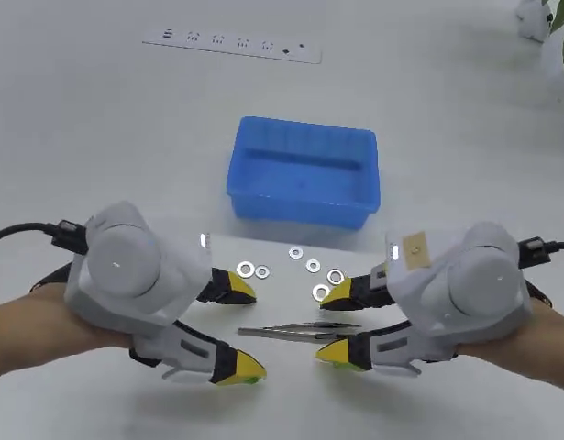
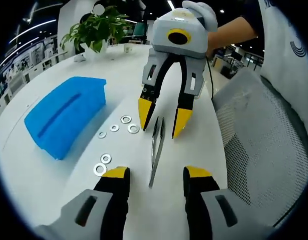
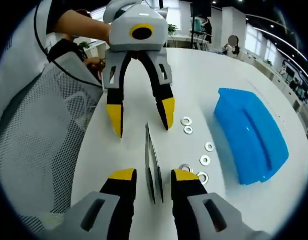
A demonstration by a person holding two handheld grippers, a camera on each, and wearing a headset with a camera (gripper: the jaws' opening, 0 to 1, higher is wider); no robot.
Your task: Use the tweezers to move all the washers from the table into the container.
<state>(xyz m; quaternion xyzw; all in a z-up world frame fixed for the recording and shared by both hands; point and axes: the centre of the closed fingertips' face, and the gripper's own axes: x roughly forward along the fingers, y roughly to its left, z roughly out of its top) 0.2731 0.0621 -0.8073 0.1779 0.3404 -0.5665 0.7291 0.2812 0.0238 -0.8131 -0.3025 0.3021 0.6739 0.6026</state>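
The left tongs (image 1: 243, 328) stand spread wide, holding nothing. One thin end of the tweezers (image 1: 300, 330) reaches into the gap between their yellow tips without touching either one. The right tongs (image 1: 336, 324) face them, also spread and empty. In the right gripper view the tweezers' other end lies between those jaws, with space on both sides. The tweezers are slim, bare metal with two straight arms, and they lie flat on the smooth white counter (image 1: 98, 137) between the two pairs of tongs. Six small flat metal washers (image 1: 320, 292) lie loose on the counter just beyond the tweezers, some near the right tongs' far tip. Further back sits the container (image 1: 300, 209), a rectangular blue plastic tub with rounded corners.
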